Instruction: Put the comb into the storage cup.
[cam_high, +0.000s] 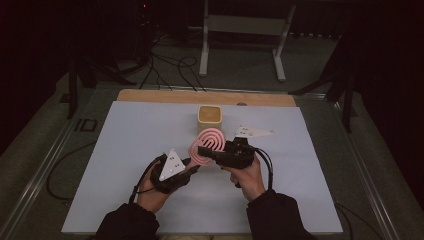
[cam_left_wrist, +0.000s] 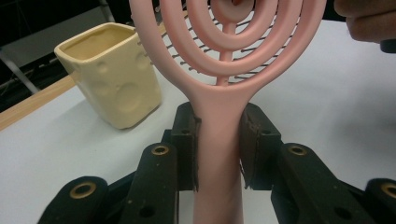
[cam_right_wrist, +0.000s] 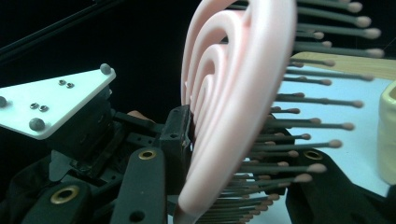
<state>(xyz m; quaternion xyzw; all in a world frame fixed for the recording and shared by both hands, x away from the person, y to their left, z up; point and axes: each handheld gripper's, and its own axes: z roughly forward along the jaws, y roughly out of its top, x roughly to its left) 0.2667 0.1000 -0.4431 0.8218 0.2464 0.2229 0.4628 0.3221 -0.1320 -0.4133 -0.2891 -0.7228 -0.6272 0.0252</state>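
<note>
Both grippers are holding the pink hairbrush (cam_high: 207, 144) | left gripper (cam_left_wrist: 219, 140) clamping its handle | right gripper (cam_right_wrist: 233, 154) pinching its head | yellow cup (cam_high: 209, 118) sitting just beyond.

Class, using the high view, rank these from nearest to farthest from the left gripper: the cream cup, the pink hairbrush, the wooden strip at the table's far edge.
1. The pink hairbrush: its handle is clamped in the left gripper.
2. The cream cup: standing just beyond the brush head, mid-table.
3. The wooden strip: along the far edge of the table, behind the cup.
</note>
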